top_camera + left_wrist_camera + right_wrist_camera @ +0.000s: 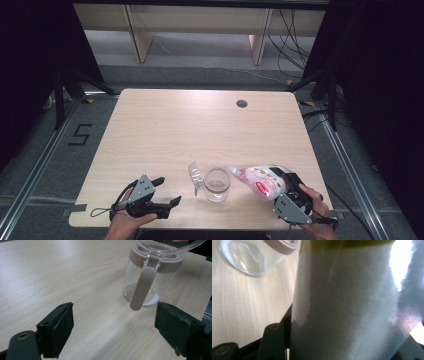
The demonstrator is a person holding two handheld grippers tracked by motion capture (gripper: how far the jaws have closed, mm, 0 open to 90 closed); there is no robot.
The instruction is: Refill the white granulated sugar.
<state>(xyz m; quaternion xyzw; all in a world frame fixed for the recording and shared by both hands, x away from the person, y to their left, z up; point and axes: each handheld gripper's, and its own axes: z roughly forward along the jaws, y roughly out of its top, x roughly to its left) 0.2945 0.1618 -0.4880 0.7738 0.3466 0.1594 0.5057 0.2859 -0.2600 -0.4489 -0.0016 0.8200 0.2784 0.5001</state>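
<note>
- Nearest, the left gripper point(167, 192) rested on the table point(165, 125), jaws wide apart, nothing between them.
- The right gripper point(281, 186) clamped the pink bag point(257, 180), tilted toward the jar point(217, 184).
- The jar's lid point(194, 174) stood flipped open.

Right tool point(278, 181) tilts bag point(257, 181) over jar point(217, 184)

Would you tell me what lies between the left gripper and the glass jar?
Bare tabletop: in the left gripper view, nothing lies between the left gripper and the glass jar except wood; its hinged lid hangs toward the gripper.
</note>
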